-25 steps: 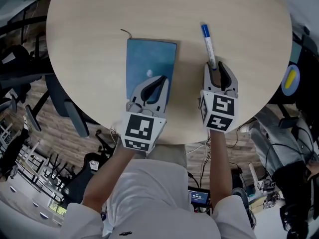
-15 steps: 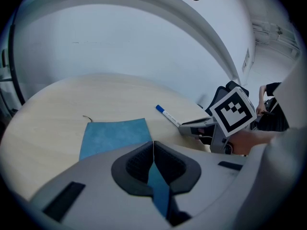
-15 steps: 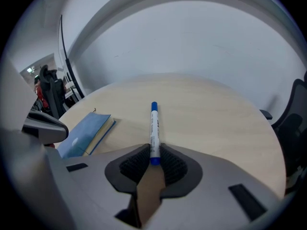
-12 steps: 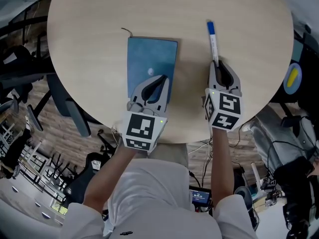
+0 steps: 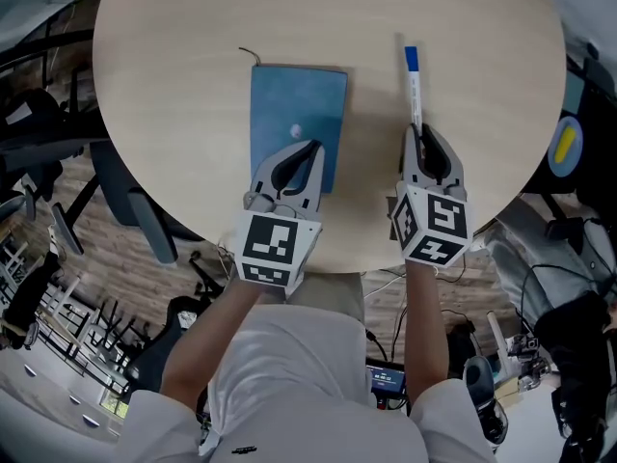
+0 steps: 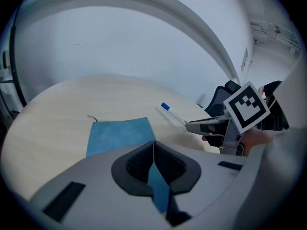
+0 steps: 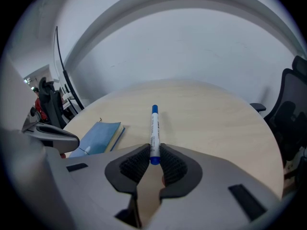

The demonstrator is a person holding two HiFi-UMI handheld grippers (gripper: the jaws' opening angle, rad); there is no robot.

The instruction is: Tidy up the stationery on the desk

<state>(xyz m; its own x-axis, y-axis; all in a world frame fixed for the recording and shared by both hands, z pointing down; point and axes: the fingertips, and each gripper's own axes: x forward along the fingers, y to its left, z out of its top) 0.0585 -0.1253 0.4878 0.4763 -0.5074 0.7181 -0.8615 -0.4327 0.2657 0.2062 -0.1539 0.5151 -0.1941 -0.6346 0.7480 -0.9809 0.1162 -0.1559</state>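
Observation:
A blue notebook (image 5: pixel 299 109) lies flat on the round wooden table (image 5: pixel 193 46), with a thin cord at its far left corner. My left gripper (image 5: pixel 307 149) is shut on the notebook's near edge; blue shows between the pads in the left gripper view (image 6: pixel 153 147). A white marker with a blue cap (image 5: pixel 414 85) points away from me, and my right gripper (image 5: pixel 422 135) is shut on its near end. In the right gripper view the marker (image 7: pixel 154 131) sticks out from between the pads, with the notebook (image 7: pixel 98 137) to its left.
The table's near edge (image 5: pixel 357 266) runs just under both grippers. Black office chairs stand around the table, one at the left (image 5: pixel 106 181) and one at the right (image 7: pixel 288 114). A yellow-and-blue object (image 5: pixel 564 152) sits beyond the right rim.
The marker has swung a little to the right in my right gripper and now points straighter away. The notebook and left gripper have shifted slightly farther onto the table.

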